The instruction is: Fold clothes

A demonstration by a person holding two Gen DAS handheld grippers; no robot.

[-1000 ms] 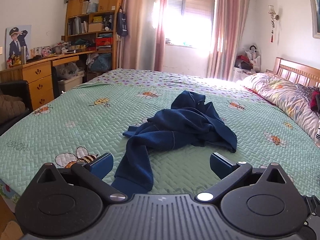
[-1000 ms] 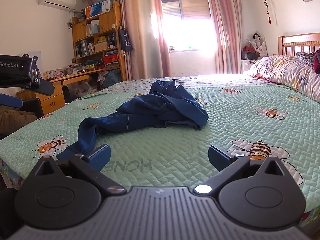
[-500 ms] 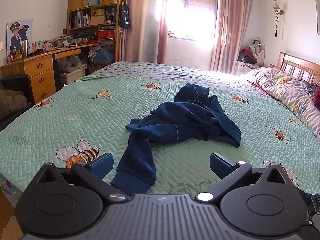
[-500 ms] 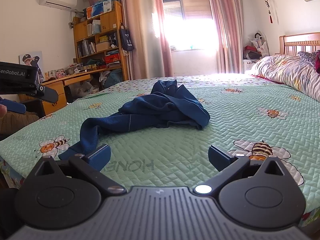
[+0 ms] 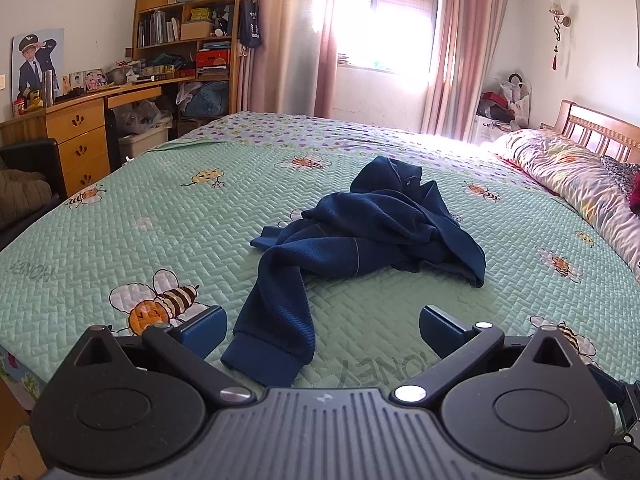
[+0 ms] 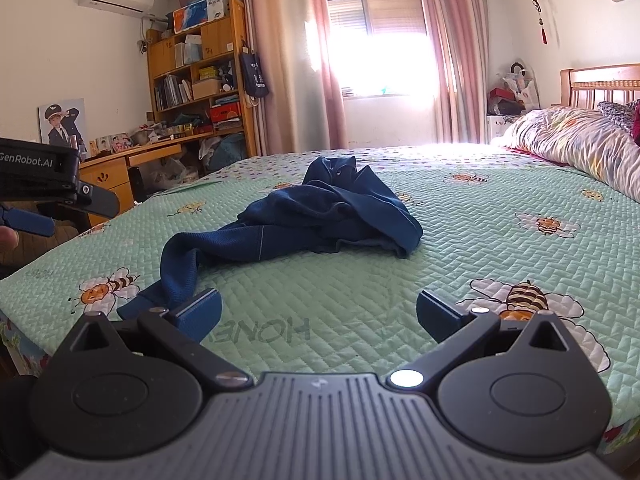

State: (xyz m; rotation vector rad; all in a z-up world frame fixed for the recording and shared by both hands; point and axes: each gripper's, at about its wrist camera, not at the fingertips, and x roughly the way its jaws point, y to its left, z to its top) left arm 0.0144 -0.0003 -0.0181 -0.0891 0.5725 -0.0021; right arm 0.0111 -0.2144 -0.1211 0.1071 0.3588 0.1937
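Both grippers, left gripper and right gripper, hang with fingers spread wide, gripping nothing. Mid-frame, the crumpled navy knit garment trails a sleeve cuff toward the lower edge, with bare green quilted bedspread all around.

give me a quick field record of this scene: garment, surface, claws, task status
garment: navy sweater, crumpled in a heap, one sleeve trailing toward the camera
surface: green quilt with a bee print, on a bed
left claw: open, empty, just short of the sleeve cuff
right claw: open, empty, above the quilt, right of the sleeve
pillow: far right, by the headboard
task status: folding not begun, sweater not yet gripped
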